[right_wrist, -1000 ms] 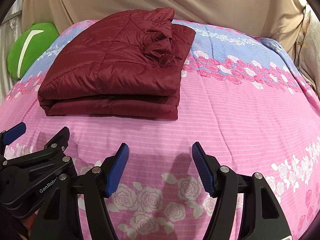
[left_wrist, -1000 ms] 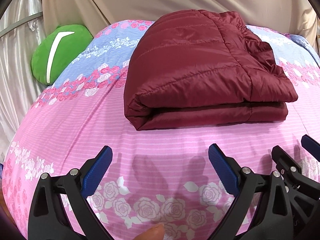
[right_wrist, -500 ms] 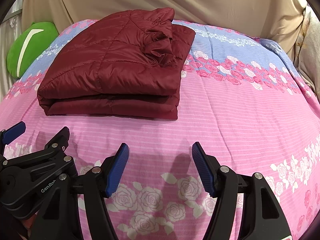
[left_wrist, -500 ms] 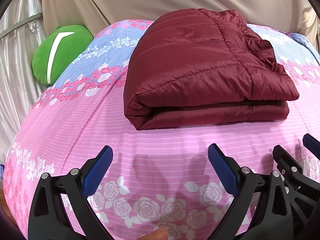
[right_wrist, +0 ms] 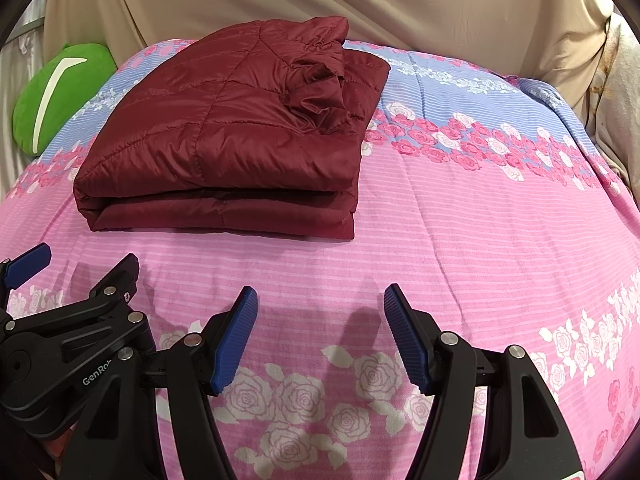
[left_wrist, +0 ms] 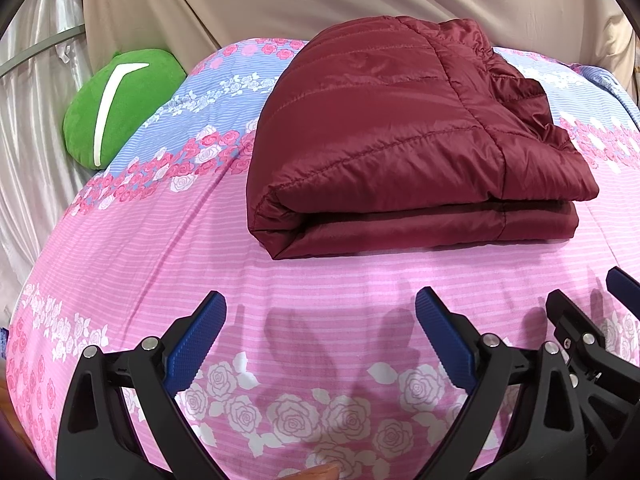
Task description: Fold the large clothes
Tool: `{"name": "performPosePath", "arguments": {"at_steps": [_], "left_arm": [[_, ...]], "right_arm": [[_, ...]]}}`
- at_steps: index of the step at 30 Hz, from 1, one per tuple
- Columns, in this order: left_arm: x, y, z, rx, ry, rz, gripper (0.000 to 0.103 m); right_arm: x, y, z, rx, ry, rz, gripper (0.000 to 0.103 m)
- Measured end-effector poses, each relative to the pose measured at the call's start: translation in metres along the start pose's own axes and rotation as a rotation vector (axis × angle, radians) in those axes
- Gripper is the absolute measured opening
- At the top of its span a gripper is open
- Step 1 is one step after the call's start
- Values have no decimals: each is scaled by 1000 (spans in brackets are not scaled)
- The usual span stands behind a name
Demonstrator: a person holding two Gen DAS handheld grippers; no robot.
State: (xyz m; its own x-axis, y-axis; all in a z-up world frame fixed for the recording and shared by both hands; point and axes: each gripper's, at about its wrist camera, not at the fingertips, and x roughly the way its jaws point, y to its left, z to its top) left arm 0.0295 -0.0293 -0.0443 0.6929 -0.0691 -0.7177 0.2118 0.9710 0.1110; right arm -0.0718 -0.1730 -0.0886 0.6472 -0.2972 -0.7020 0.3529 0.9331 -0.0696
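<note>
A dark red quilted jacket point(left_wrist: 400, 140) lies folded into a thick rectangle on the pink floral bed, its folded edge toward me; it also shows in the right wrist view point(right_wrist: 224, 148). My left gripper point(left_wrist: 320, 316) is open and empty, held above the bedsheet short of the jacket's near edge. My right gripper point(right_wrist: 320, 308) is open and empty, just right of the left one and short of the jacket's right corner. The left gripper's body point(right_wrist: 68, 332) shows at the lower left of the right wrist view.
The bedsheet point(left_wrist: 140, 264) is pink with rose bands and a blue band at the back. A green cushion point(left_wrist: 116, 104) sits at the back left. Beige cloth point(right_wrist: 400, 12) hangs behind the bed, silvery curtain point(left_wrist: 32, 92) at the left.
Both grippers stay open and have barely drifted; the jacket has not moved.
</note>
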Motion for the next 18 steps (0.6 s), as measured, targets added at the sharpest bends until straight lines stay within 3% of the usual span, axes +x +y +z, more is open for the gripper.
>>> {"name": "performPosePath", "arguments": {"at_steps": [18], "left_arm": [[1,0,0,2,2,-3,90]], "right_arm": [[-1,1,0,-3,-2,-5,64]]}}
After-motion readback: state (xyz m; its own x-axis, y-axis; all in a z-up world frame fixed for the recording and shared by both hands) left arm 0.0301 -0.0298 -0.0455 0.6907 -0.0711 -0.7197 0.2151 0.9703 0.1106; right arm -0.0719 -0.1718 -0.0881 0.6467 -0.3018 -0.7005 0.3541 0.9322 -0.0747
